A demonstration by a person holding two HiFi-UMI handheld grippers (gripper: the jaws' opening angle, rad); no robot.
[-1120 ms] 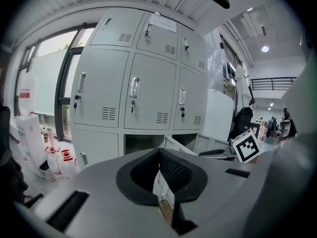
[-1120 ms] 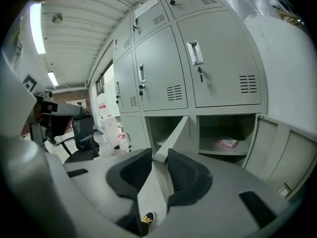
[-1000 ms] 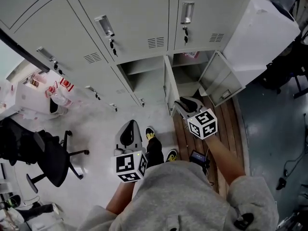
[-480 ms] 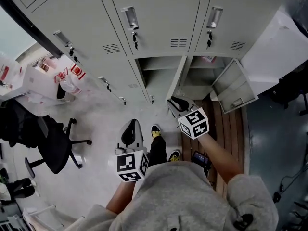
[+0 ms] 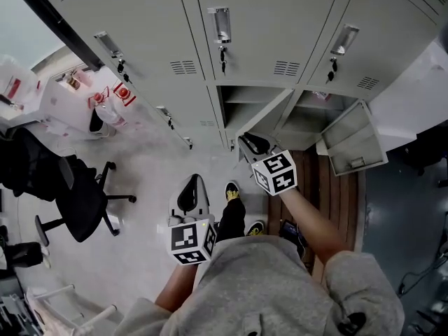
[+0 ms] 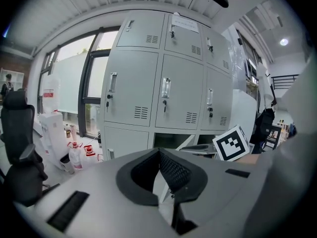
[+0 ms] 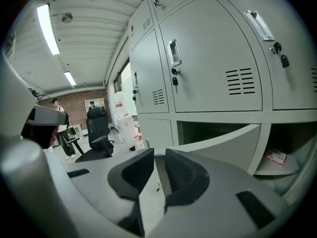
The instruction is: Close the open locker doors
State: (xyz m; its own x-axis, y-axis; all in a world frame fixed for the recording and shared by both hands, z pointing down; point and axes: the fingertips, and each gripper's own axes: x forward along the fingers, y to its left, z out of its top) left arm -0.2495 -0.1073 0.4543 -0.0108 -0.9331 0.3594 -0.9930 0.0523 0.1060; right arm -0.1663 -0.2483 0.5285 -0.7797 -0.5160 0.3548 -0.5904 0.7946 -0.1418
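Middle door (image 5: 262, 116) swinging further toward shut since a second ago, right gripper (image 5: 250, 144) following just beside its free edge. I'm keeping those jaws slightly parted and empty, pushing flat and steady until latch seats. Left gripper (image 5: 187, 192) idling low, jaws pinched together, empty. Far-right door (image 5: 353, 144) hanging wide open.

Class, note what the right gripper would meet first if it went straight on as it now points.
Probably the half-open locker door, swung out just ahead of the right gripper; depth is unclear, so it might slip past the door's edge instead.
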